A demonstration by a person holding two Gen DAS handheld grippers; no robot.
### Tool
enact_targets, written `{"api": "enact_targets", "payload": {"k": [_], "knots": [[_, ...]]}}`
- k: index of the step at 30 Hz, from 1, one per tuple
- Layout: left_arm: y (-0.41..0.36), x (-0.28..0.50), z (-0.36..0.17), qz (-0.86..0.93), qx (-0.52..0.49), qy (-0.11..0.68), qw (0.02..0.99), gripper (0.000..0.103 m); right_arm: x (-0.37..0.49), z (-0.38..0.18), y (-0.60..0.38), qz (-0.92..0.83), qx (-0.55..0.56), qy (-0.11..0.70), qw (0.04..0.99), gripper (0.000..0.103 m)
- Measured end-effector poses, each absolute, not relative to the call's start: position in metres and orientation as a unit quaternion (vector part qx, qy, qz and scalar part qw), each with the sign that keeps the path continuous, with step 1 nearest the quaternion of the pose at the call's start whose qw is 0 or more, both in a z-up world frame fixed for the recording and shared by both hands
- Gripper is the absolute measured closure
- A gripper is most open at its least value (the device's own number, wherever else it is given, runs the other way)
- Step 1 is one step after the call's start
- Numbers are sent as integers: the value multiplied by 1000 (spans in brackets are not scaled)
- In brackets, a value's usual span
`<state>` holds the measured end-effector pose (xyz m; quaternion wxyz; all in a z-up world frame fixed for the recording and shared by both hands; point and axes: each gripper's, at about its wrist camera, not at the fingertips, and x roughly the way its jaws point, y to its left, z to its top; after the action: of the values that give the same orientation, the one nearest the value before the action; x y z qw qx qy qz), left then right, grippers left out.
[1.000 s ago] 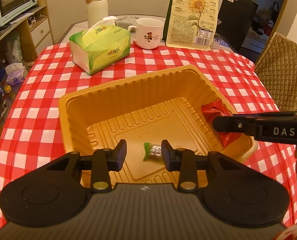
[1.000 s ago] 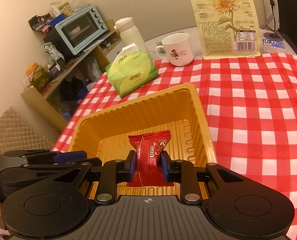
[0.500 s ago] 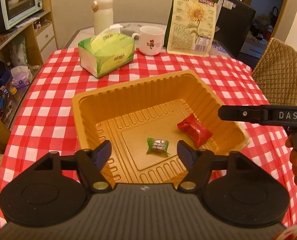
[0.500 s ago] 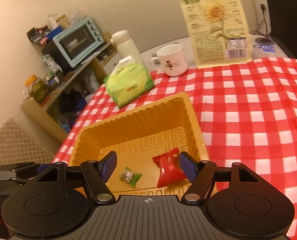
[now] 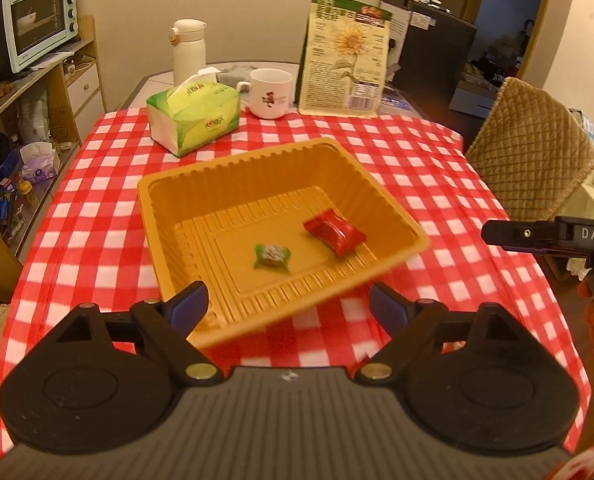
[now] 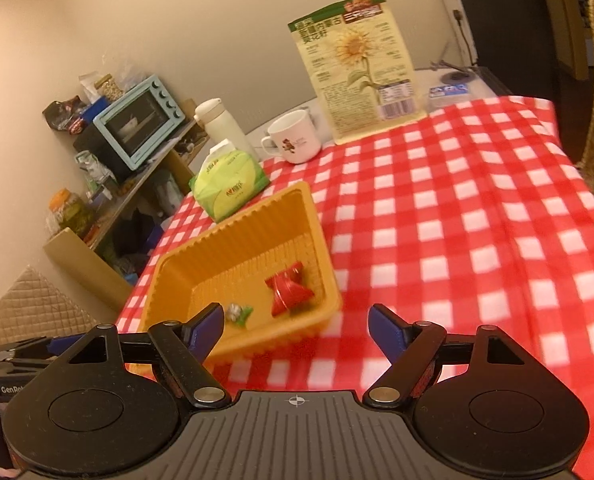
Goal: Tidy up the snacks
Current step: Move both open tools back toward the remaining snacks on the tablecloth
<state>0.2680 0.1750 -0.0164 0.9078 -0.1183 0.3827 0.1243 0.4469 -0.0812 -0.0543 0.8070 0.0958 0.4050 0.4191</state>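
A yellow plastic tray (image 5: 185, 216) sits on the red checked tablecloth. A red-wrapped snack (image 5: 334, 232) and a small green-wrapped candy (image 5: 272, 256) lie inside it. Both show in the right wrist view too: the red snack (image 6: 289, 290), the green candy (image 6: 238, 313), and the tray (image 6: 233, 236). My left gripper (image 5: 289, 306) is open and empty, just in front of the tray's near edge. My right gripper (image 6: 296, 328) is open and empty, back from the tray's right corner. The right gripper's finger also shows in the left wrist view (image 5: 537, 236).
A green tissue box (image 5: 195, 118), a white mug (image 5: 269, 94), a white flask (image 5: 188, 52) and a tall sunflower-seed bag (image 5: 347, 56) stand at the far side of the table. A quilted chair (image 5: 533, 152) is right. A shelf with a toaster oven (image 5: 33, 20) is left.
The right gripper opened and let go of the red snack, which now lies in the tray. Both grippers opened wide and pulled back from the tray.
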Motion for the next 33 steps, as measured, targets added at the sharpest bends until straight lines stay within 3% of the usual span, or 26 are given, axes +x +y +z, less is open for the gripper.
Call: {"api": "enact_targets", "payload": {"k": [18, 33], "knots": [[99, 192, -30, 108, -121, 410, 898, 12, 363, -70, -168, 405, 85, 448, 792, 24], [77, 164, -57, 108, -136, 444, 879, 12, 322, -102, -167, 399, 65, 507, 761, 24]]}}
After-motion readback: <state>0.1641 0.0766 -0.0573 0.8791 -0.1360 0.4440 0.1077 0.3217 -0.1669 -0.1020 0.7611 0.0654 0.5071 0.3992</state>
